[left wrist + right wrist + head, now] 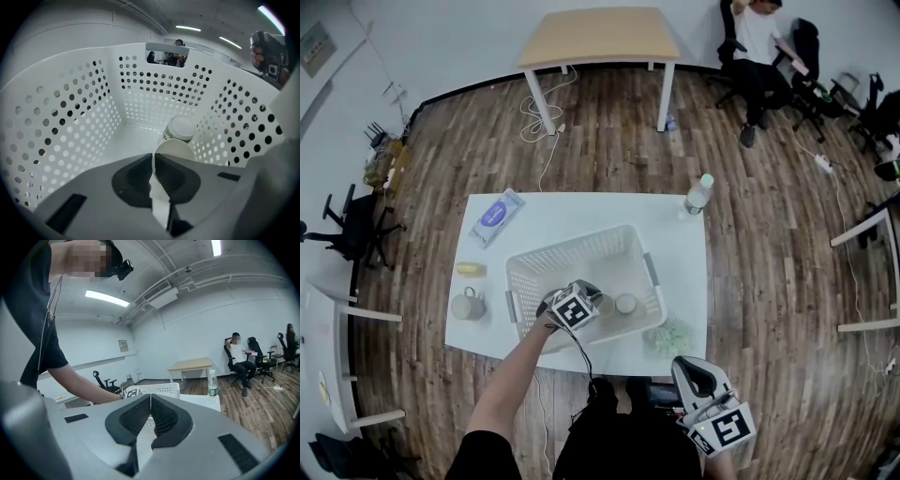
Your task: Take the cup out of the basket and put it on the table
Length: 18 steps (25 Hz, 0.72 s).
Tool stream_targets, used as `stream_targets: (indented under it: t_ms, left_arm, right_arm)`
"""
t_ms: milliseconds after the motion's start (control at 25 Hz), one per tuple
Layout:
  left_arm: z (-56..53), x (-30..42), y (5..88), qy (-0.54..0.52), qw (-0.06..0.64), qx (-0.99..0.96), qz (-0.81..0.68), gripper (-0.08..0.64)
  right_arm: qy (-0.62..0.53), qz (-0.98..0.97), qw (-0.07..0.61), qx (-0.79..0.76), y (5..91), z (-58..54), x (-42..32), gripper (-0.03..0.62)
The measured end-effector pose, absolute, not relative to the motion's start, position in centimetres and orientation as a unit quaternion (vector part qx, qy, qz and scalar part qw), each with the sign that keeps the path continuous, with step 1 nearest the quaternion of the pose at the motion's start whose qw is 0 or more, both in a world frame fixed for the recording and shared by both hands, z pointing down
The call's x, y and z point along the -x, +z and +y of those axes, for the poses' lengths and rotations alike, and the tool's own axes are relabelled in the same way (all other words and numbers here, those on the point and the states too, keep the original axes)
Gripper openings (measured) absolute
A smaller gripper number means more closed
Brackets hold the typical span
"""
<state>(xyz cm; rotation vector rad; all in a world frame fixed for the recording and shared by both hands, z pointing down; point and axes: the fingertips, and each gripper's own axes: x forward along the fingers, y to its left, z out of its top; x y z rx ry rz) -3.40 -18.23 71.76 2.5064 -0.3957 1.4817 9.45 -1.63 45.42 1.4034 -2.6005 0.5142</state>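
My left gripper (pixel 575 307) reaches down into the white perforated basket (pixel 572 242) on the white table (pixel 675 244). In the left gripper view its jaws (pixel 153 157) are shut on the wall of a white paper cup (pixel 174 149), with the rim pinched between the pads. The cup lies low in the basket (pixel 70 117), its open mouth turned toward the camera. Just behind it stands a white lidded jar (pixel 181 127). My right gripper (pixel 717 422) hangs below the table's front edge, jaws (pixel 150 397) shut with nothing between them.
On the table outside the basket are a wipes pack (pixel 497 216), a water bottle (pixel 698 194), a mug (pixel 469 305), a small yellow item (pixel 471 269) and a crumpled green thing (pixel 670 335). A wooden table (pixel 600 37) and a seated person (pixel 757 47) are far behind.
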Motion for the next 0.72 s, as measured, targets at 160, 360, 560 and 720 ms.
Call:
stream_targets:
  t_ms: [160, 360, 560, 720]
  left_arm:
    - [-18.7, 4.0, 70.3, 0.500, 0.100, -0.848, -0.146, 0.026]
    - [-19.7, 4.5, 66.7, 0.471, 0.109, -0.857, -0.177, 0.026]
    - [-20.4, 5.4, 62.5, 0.441, 0.109, -0.865, -0.214, 0.025]
    - [-19.6, 7.2, 60.6, 0.420, 0.120, -0.865, -0.248, 0.025]
  right_arm:
    - [0.166, -0.868, 0.068, -0.463, 45.0, -1.6, -8.7, 0.025]
    - [0.159, -0.874, 0.065, -0.455, 44.4, -1.3, -8.0, 0.025]
    - [0.154, -0.879, 0.062, -0.446, 43.9, -1.1, -7.1, 0.025]
    - [0.149, -0.885, 0.060, -0.436, 43.6, -0.8, -6.0, 0.025]
